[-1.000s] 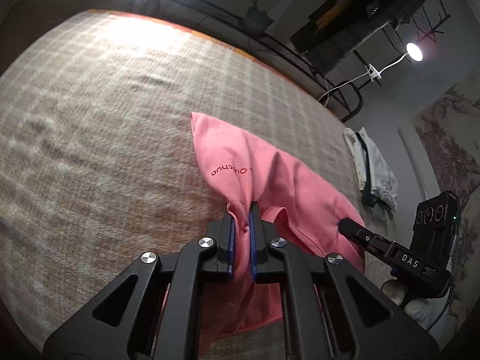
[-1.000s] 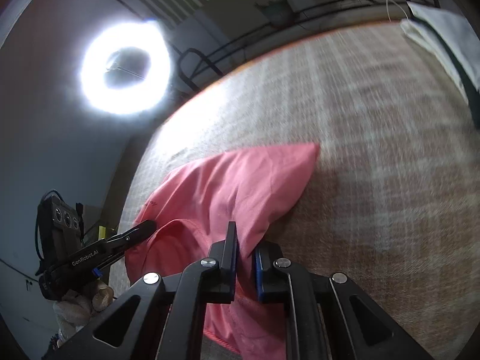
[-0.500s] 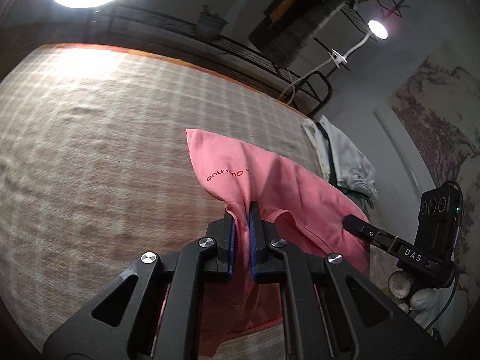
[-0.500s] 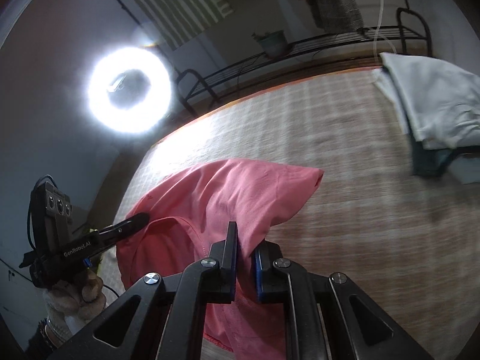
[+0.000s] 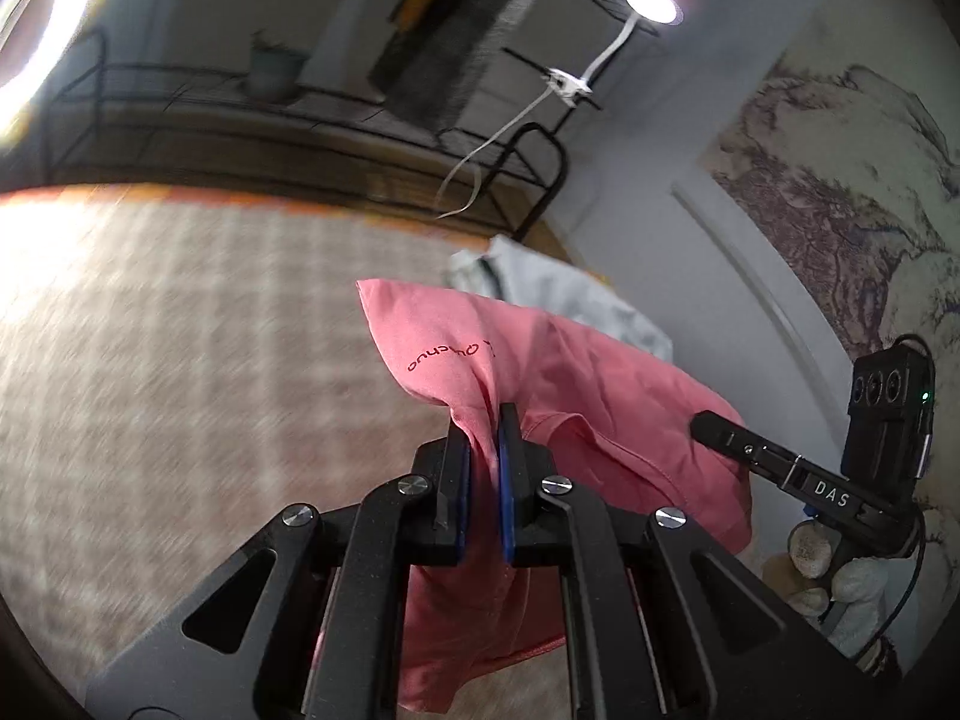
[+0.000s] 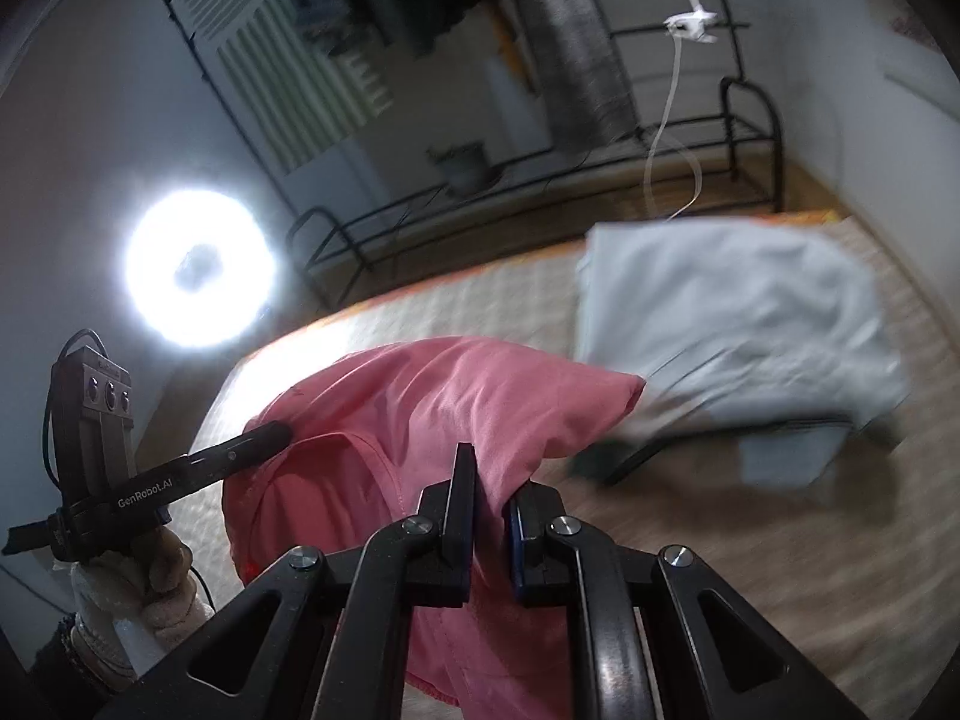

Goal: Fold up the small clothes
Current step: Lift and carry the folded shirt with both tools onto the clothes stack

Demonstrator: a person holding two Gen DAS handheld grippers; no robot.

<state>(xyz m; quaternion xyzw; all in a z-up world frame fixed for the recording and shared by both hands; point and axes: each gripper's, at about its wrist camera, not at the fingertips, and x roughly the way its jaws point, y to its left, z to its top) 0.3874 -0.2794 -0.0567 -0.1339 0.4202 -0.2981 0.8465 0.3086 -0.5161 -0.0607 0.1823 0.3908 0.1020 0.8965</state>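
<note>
A pink garment with small red lettering [image 5: 540, 372] hangs in the air between my two grippers, above the beige checked bed cover [image 5: 180, 324]. My left gripper [image 5: 485, 420] is shut on a bunched edge of it. My right gripper [image 6: 492, 480] is shut on another edge of the same pink garment [image 6: 432, 396]. The right gripper also shows at the right of the left wrist view [image 5: 780, 462], and the left gripper shows at the left of the right wrist view [image 6: 198, 468]. The garment's lower part droops behind the fingers.
A pile of pale grey-white clothes [image 6: 732, 324] lies on the bed cover [image 6: 780, 540] at the far right, also seen behind the pink garment [image 5: 558, 300]. A black metal rack [image 6: 540, 180] stands past the bed. A ring light [image 6: 198, 270] glares at the left.
Both grippers have lifted the pink garment higher and swung toward the pale clothes pile, which now looms larger. Their grip on the garment is unchanged.
</note>
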